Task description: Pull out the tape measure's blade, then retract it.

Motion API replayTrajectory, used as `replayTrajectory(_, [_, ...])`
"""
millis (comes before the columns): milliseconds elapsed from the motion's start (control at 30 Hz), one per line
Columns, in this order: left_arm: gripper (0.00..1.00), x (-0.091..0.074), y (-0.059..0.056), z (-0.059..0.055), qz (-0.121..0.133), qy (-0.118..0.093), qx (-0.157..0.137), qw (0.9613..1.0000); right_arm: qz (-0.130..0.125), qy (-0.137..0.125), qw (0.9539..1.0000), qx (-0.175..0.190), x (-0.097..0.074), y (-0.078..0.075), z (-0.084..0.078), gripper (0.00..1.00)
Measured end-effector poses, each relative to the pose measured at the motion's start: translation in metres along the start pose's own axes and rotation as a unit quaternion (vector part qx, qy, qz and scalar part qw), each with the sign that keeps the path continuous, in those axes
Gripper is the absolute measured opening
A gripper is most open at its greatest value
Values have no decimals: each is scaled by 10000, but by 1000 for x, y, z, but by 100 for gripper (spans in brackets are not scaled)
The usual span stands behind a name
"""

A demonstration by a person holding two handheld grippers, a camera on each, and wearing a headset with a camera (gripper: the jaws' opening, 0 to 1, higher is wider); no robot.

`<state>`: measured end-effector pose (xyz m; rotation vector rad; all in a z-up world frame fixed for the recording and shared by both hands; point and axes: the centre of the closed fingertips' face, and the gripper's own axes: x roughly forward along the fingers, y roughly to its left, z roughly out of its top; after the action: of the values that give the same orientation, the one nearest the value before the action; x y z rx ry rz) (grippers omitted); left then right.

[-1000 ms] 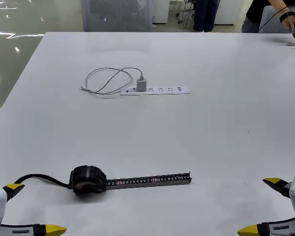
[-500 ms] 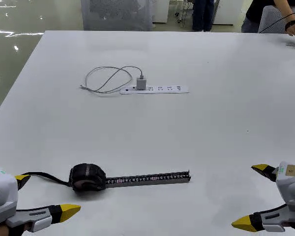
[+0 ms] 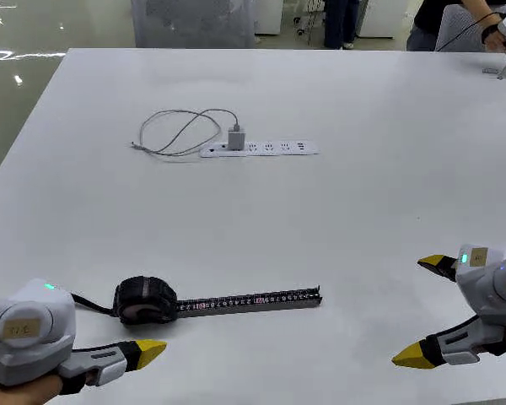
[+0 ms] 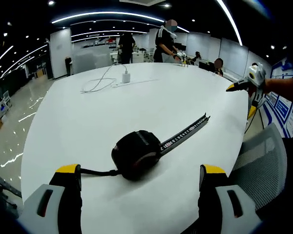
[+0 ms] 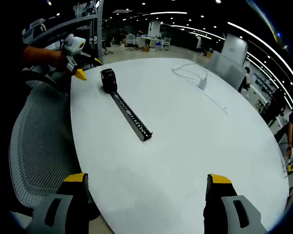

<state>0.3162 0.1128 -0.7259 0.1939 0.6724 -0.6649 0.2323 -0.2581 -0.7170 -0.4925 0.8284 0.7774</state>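
Near the white worktop's (image 3: 320,211) near edge: black round-cased tape measure (image 3: 145,299), ruled metal blade (image 3: 249,301) lying out flat along that edge. With left gripper (image 4: 140,169) and right gripper (image 3: 417,310) both spread and empty, clamp the tape measure squarely first, then feed the blade home slowly.

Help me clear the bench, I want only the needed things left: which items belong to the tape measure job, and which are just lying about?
For the job: tape measure, its blade pulled out; left gripper and right gripper, both open.
Lying about: power strip, charger plugged into it, cable.
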Motion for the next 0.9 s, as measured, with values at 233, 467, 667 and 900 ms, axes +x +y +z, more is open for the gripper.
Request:
replayTrajectory(233, [99,11,-4,24,49,-577,-601,9965,180,82,9995,-226,6,-3,8,99])
replayTrajectory(467, [99,23,-9,24,292,-432,-22,9986,299,91,9985,-451,11,-9,22,99])
replayTrajectory(667, [99,25,-11,24,423,-471,-73,9980,403,151,9970,-636,17,-11,32,99])
replayTrajectory(900, [99,25,-1,26,640,-583,-416,9954,541,197,9946,-865,28,-14,40,99])
